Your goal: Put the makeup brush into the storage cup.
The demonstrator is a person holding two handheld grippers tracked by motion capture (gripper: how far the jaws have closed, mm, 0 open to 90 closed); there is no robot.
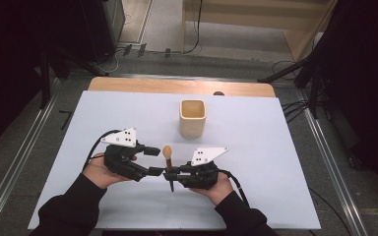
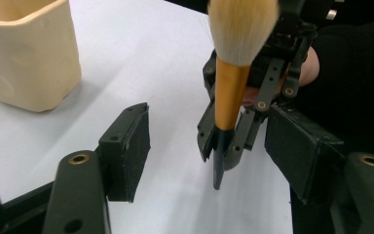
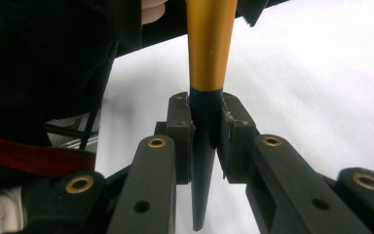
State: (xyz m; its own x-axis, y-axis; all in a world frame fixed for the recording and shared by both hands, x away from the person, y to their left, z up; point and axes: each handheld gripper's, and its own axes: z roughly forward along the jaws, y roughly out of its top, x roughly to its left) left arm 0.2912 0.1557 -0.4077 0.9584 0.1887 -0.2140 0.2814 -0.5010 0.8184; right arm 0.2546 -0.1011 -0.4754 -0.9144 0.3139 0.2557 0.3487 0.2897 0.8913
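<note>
A makeup brush (image 1: pixel 168 164) is held up straight by the right gripper (image 1: pixel 173 173), near the middle of the front edge of the table (image 1: pixel 275 162). The right gripper's jaws are pressed tight on the dark, pointed end of the brush handle. The gold part of the handle (image 3: pixel 210 44) is seen above the jaws in the right gripper view, and the dark tip hangs down below them. The soft, pale bristles (image 2: pixel 242 27) are at the top of the brush.

The left gripper (image 1: pixel 153 161) is held just beside the brush, on its left. Its jaws are spread wide and nothing is gripped by them. In the left gripper view the brush is seen between the two black pads (image 2: pixel 135 141), but it is not touched by them.

A cream cup (image 1: pixel 192 118) is set farther back, near the middle of the table, well apart from both grippers. The table is covered by a white sheet.
</note>
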